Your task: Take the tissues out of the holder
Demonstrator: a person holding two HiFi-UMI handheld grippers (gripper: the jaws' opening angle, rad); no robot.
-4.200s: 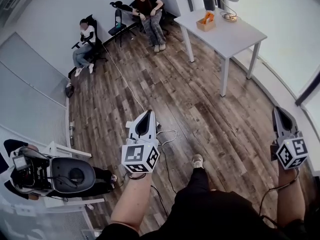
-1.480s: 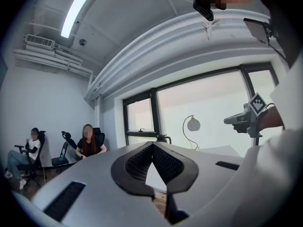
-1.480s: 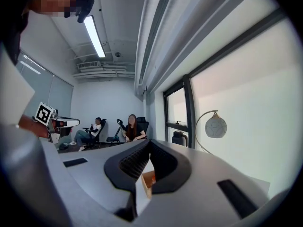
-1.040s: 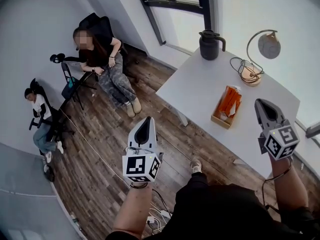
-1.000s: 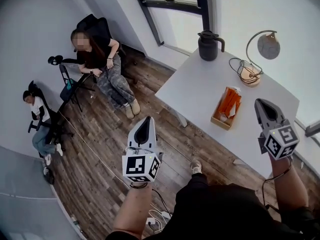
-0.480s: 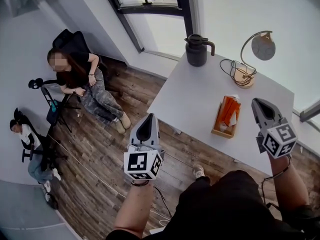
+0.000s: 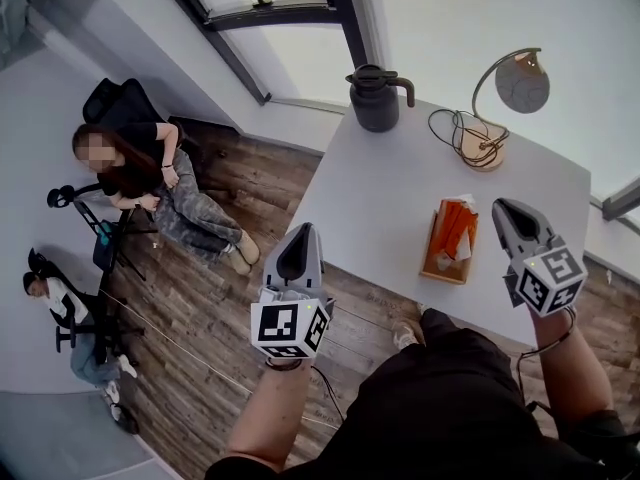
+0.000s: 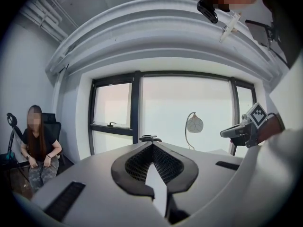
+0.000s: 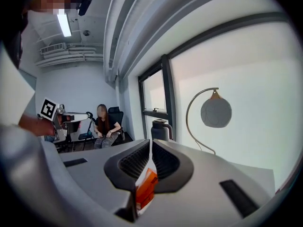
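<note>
A wooden tissue holder (image 7: 444, 265) with orange tissue packs (image 7: 455, 226) stands on the white table (image 7: 380, 188), near its front edge. In the head view my right gripper (image 7: 503, 211) hangs just right of the holder, above the table, jaws shut and empty. Through the slit of its jaws in the right gripper view I see an orange pack (image 9: 147, 187) further ahead. My left gripper (image 7: 298, 233) is shut too, empty, over the wooden floor left of the table's edge. It holds nothing in the left gripper view (image 8: 151, 144).
A black kettle (image 7: 376, 98) and a desk lamp (image 7: 522, 80) with a coiled cord (image 7: 462, 138) stand at the table's far side by the window. One person (image 7: 150, 183) sits at left, another (image 7: 70, 338) further off. Cables (image 7: 200, 353) cross the floor.
The table and holder have come nearer and lower in the head view; the holder now lies just left of my right gripper. Both grippers stay shut and level.
</note>
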